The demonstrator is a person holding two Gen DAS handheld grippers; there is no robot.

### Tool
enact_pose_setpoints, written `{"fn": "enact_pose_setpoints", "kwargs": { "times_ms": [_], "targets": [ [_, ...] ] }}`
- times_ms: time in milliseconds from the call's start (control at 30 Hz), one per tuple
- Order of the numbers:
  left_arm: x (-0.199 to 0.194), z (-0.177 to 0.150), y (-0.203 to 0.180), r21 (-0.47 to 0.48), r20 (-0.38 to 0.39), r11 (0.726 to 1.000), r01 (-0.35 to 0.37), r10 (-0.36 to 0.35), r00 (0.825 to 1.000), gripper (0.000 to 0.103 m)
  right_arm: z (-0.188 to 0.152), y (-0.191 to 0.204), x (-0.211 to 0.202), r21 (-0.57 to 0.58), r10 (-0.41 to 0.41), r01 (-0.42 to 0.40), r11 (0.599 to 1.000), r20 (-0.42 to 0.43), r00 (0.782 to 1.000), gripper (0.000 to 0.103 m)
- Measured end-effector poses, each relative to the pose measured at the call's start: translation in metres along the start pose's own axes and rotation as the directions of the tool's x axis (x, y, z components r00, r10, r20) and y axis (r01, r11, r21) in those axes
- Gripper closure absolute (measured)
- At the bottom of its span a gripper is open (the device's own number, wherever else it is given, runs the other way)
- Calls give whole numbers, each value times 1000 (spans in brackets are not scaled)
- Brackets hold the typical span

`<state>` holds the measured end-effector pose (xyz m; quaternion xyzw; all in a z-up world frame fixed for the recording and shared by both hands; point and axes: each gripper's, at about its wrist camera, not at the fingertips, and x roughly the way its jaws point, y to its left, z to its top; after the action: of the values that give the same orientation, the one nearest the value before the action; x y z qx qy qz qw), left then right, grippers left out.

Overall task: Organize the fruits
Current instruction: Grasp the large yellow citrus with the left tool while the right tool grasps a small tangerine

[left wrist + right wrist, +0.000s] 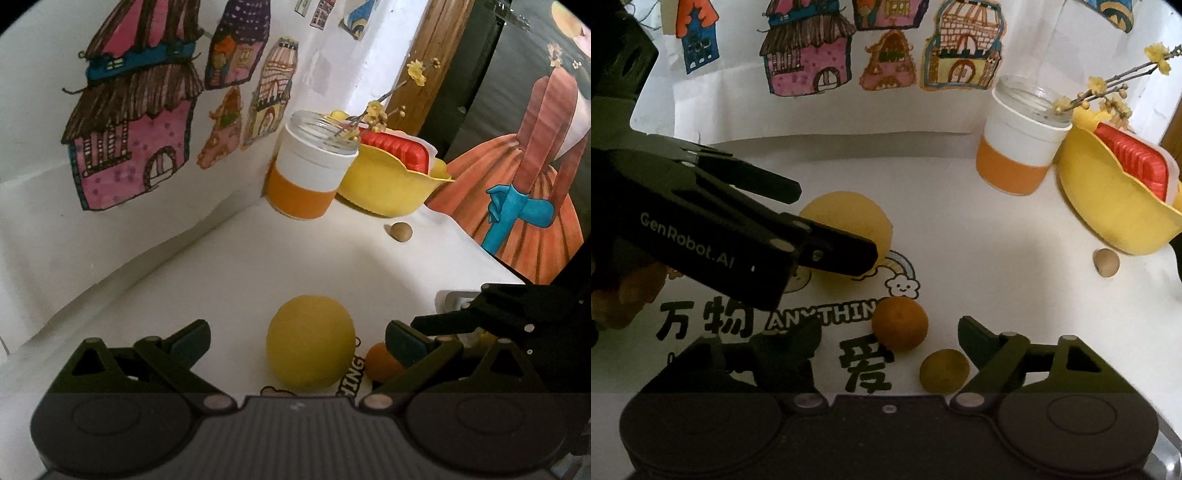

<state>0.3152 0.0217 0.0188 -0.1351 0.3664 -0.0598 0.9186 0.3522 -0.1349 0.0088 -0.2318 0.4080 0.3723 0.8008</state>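
Yellow fruit (310, 341) between parted left jaws | orange fruit (899, 324) between parted right jaws

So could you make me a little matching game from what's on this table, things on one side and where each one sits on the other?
Things:
1. large yellow fruit
2. small orange fruit
3. red ridged item
4. small brown ball

Places:
A. inside the yellow bowl
B. alone on the cloth, in front of the yellow bowl
C. between the open fingers of the left gripper
D. between the open fingers of the right gripper, on the printed lettering

Pairs: 1-C, 2-D, 3-A, 4-B
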Motion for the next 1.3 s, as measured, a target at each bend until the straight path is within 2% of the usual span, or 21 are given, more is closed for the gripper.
{"fn": "enact_pose_setpoints", "kwargs": {
  "times_ms": [100, 267, 467, 567, 667, 700, 800, 1000, 1300],
  "targets": [
    [1, -2, 2, -8, -2, 1000, 6, -6, 1000, 1, -1, 1, 2, 3, -5, 5, 1000, 3, 1000, 25],
    [1, -7, 3, -22, 6, 1000, 19, -19, 1000, 4, -2, 0, 3, 11, -7, 7, 1000, 11, 1000, 35],
    [7, -8, 2, -28, -4, 999, 27, -27, 1000, 17, 2, -2, 4, 13, -4, 3, 1000, 18, 1000, 58],
    [11, -8, 1, -34, -9, 999, 30, -30, 999, 24, 0, -1, 3, 6, -13, 13, 1000, 26, 1000, 60],
    [12, -7, 1, -31, -12, 999, 29, -29, 1000, 35, -1, -2, 3, 7, -29, 29, 1000, 32, 999, 68],
    [13, -7, 0, -32, -11, 999, 27, -27, 1000, 39, -1, -3, 3, 13, -32, 31, 999, 33, 999, 68],
    [13, -7, 1, -39, -14, 999, 35, -36, 999, 44, -3, 0, 1, 13, -44, 43, 999, 33, 999, 68],
    [11, -9, -3, -35, -14, 999, 14, -15, 1000, 45, -8, 9, -12, 11, -46, 46, 999, 44, 998, 68],
    [-14, -25, 1, -51, -31, 999, -4, 2, 1000, 45, -21, 29, -37, 22, -42, 41, 999, 74, 996, 68]
  ]
}}
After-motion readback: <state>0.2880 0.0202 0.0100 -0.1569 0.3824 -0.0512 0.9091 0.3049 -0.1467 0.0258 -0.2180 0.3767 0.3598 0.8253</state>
